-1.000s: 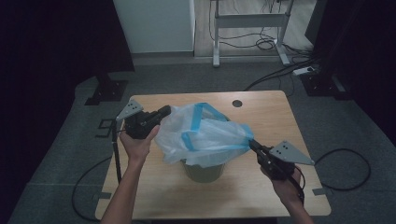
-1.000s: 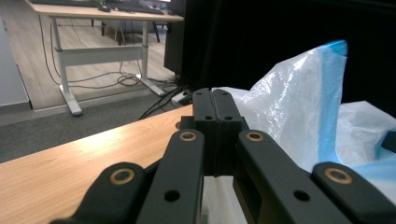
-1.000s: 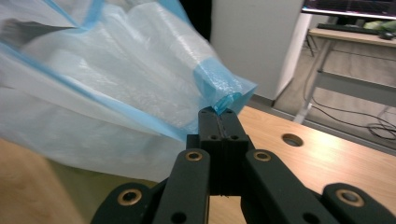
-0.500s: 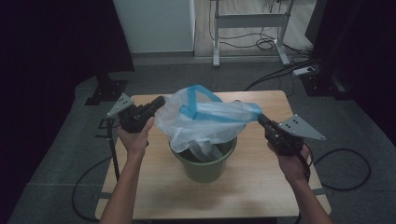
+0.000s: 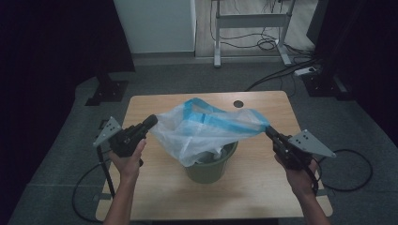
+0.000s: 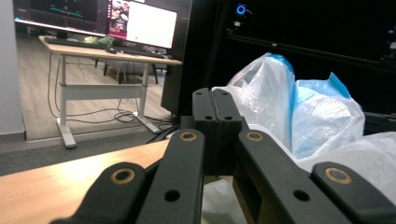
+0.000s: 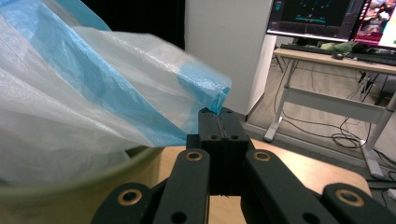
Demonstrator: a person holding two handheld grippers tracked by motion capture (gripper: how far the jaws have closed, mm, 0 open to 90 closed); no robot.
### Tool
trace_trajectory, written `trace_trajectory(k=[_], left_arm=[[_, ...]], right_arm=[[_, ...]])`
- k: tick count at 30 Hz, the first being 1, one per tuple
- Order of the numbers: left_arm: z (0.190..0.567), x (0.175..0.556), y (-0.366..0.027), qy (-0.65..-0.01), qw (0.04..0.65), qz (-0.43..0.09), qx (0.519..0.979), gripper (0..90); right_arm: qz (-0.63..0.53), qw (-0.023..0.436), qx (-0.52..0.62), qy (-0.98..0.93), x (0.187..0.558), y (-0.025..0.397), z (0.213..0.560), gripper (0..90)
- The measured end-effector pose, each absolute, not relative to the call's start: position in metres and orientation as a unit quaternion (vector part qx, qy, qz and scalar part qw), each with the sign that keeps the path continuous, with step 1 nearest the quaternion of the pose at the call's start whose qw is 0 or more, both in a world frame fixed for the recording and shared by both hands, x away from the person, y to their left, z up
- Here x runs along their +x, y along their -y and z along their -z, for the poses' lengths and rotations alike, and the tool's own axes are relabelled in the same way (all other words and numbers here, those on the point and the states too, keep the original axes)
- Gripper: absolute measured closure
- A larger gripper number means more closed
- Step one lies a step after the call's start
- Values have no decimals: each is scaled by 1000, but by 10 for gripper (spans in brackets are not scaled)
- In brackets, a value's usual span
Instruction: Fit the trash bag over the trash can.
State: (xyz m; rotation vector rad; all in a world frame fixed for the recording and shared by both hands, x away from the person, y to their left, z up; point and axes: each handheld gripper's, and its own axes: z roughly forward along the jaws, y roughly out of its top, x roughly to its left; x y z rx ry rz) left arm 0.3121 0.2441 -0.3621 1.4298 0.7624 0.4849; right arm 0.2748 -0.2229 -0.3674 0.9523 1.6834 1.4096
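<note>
wooden tabletop (image 5: 263,187) with a round dark cable hole (image 5: 238,103) near its far edge. grey carpet floor (image 5: 61,154) around it; wood floor beyond. white cabinet (image 5: 155,26) against the far side. standing desk (image 6: 112,58) with white legs, carrying two lit monitors (image 6: 142,23) and a keyboard (image 7: 308,48); loose cables (image 5: 267,44) lie beneath it. power strip (image 5: 305,71) on the carpet at right. black stand base (image 5: 107,91) on the carpet at left.
</note>
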Motion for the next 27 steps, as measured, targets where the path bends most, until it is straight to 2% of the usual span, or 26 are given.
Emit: trace_trajectory(k=[10,27], left_arm=[[390,297,-251,-351,657,-192,638,900],[440,282,-271,-358,670,-138,635,900]], right_arm=[[-544,335,372,-673,257,219,404,894],[-569,246,380,-687,220,218,462,894]])
